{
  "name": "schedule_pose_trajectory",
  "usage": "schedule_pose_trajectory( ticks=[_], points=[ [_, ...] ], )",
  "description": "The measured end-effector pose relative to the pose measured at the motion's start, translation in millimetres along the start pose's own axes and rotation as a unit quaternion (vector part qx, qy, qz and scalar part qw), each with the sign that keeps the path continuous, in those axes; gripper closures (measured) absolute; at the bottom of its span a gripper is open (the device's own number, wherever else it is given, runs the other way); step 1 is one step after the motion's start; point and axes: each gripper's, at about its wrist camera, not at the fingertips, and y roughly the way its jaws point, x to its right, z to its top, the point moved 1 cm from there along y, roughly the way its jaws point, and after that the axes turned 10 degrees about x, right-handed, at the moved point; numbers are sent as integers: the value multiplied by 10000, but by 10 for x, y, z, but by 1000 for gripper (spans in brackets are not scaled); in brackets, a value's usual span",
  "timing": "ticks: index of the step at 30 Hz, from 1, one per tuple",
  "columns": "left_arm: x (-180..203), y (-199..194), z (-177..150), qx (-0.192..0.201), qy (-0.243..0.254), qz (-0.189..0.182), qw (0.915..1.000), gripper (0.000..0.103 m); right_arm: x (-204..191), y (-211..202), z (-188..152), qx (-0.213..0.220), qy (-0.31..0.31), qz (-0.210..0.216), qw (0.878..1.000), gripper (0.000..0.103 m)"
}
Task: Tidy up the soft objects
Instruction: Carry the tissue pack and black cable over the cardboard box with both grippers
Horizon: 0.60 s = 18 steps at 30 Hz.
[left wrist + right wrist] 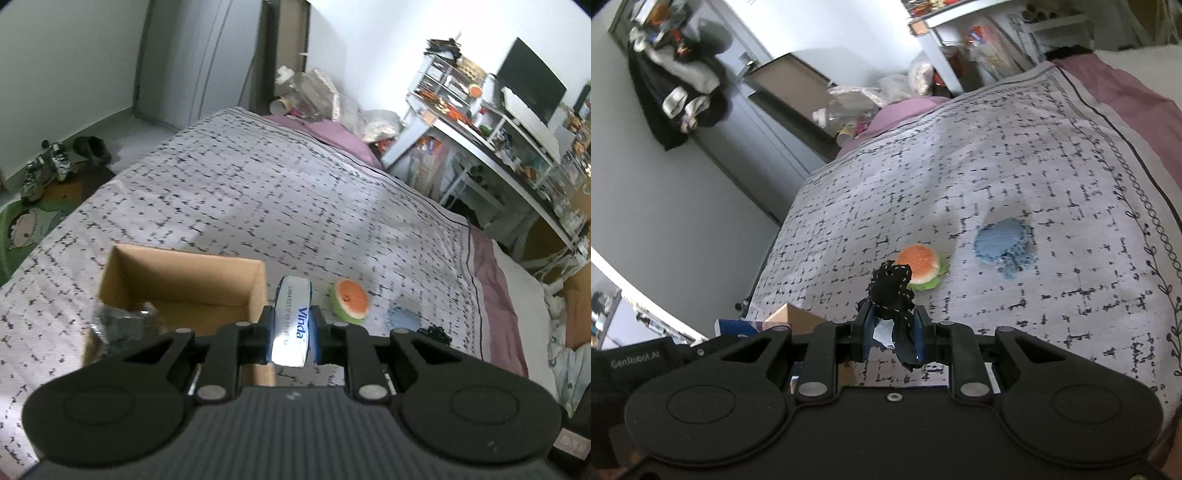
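**op:** Closest to my left cam is the left gripper point(291, 328), clamped tight on a white and blue Vinda tissue pack point(294, 317), held up over the bed. From left to right on that feed I've got the open cardboard box point(184, 284) sitting on the patterned bedspread point(258, 192), with something grey and blurry at its near left corner that I can't make out. Just right of the box is the tissue pack in my tongs, then the burger plush point(349, 301), then a blue fuzzy pad point(402, 318) with a bit of black stuff beside it.

**reply:** and the right hand?

**op:** My right gripper point(892, 328) is pinched shut on a black cloth with white stitching point(892, 291), bunched up and sticking out past the fingertips, plus a scrap of something silvery between the pads. On that feed a corner of the box point(798, 314) peeks in at the lower left, the burger plush point(921, 267) lies just behind the cloth, and the blue pad point(1004, 245) is further right on the spread, apart from the burger.
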Motion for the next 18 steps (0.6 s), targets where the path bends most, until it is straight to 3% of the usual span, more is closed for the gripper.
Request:
schedule_pose_trajectory(
  ticks=[12, 14, 18],
  points=[
    [-470, -117, 122, 187, -246, 142, 9994, 85, -504, -31, -99, 162, -611, 384, 9973, 81],
    [-553, -151, 157, 229, -300, 164, 9992, 90, -578, -28, -126, 154, -661, 457, 9966, 81],
    [-704, -203, 213, 322, -384, 233, 9985, 90, -717, -8, -220, 66, -809, 622, 9948, 81]
  ],
)
